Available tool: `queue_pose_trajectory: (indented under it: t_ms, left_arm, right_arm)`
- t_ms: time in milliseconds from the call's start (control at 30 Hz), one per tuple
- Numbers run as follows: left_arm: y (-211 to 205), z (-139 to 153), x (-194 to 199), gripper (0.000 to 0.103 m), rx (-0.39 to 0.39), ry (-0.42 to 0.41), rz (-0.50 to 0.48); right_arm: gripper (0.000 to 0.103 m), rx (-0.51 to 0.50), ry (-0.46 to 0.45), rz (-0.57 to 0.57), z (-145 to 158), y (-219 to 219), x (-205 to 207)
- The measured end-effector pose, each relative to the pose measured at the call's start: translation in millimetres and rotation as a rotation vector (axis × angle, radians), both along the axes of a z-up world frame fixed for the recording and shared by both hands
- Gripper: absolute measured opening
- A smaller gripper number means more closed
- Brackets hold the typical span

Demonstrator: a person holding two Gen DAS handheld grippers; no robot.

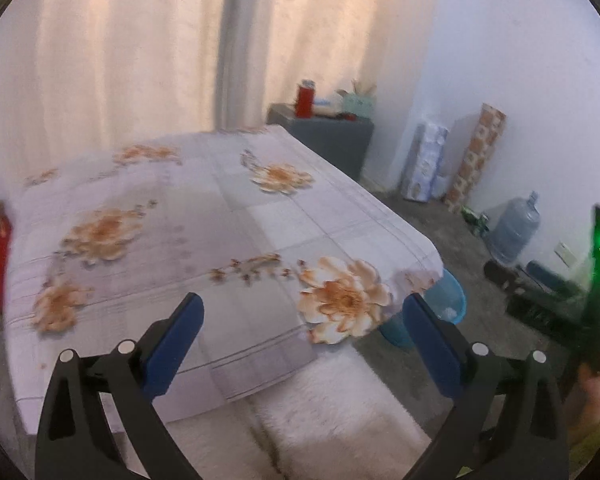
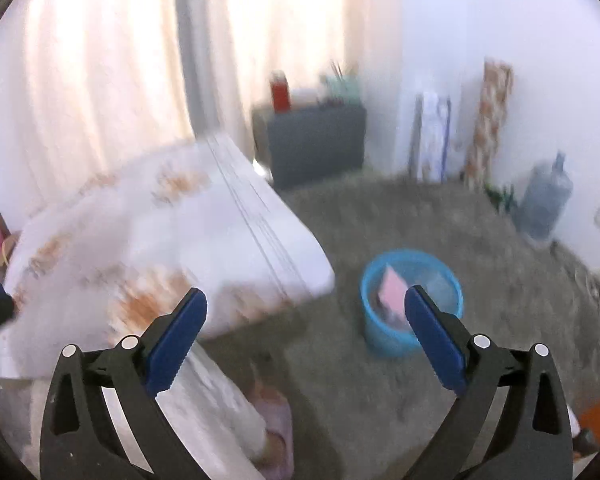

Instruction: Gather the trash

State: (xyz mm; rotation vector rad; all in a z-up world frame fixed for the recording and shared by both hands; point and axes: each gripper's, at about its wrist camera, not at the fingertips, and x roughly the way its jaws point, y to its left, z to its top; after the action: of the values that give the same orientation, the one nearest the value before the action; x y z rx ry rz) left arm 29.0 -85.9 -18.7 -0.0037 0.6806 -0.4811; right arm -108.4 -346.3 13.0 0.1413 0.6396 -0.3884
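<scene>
A blue plastic bin [image 2: 384, 332] stands on the grey floor beside the table corner, with pink paper [image 2: 392, 290] and other trash inside. In the left wrist view the bin [image 1: 450, 300] peeks out past the table corner. My right gripper [image 2: 306, 330] is open and empty, above the floor between the table and the bin. My left gripper [image 1: 304, 334] is open and empty, over the near edge of the table with the floral cloth [image 1: 204, 240].
A dark cabinet [image 1: 332, 140] with a red flask [image 1: 305, 98] stands at the back. Boxes and a patterned roll [image 1: 478, 156] lean on the wall. A water jug [image 1: 516, 228] is at the right. A white fluffy seat [image 1: 320, 420] is by the table.
</scene>
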Motion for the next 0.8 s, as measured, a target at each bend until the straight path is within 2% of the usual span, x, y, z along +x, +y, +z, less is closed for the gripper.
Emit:
queue_pose_trajectory:
  t_ms: [133,233,367,467,600,667,800]
  left_arm:
    - [14,10,-10,0.098,0.025,-0.046,0.075]
    - [20,13,-17,0.098,0.037,-0.075,0.113]
    - [25,11,-19,0.098,0.096,-0.083,0.195]
    - [26,10,-21,0.098,0.166,-0.120,0.266]
    - [24,11,-25,0.098,0.210,-0.170,0.304]
    - [21,9,-24,0.098,0.225,-0.155,0.309]
    - [13,4,-15,0.098,0.260,-0.076,0.285]
  right_arm:
    - [0.095,-0.110,-0.058,0.028,20,38,-3]
    - [0.095,-0.162,-0.049,0.048,17,53,-13]
    - [0.095,-0.248,-0.029,0.040,12,75,-22]
    - [0.095,-0.249,-0.002,0.043,8,74,-28]
    - [0.095,-0.243,0.019,0.019,6,72,-31]
    - [0.095,-0.248,0.032,0.002,4,71,-32]
    - [0.095,-0.213,0.054,-0.027,-2,62,-32]
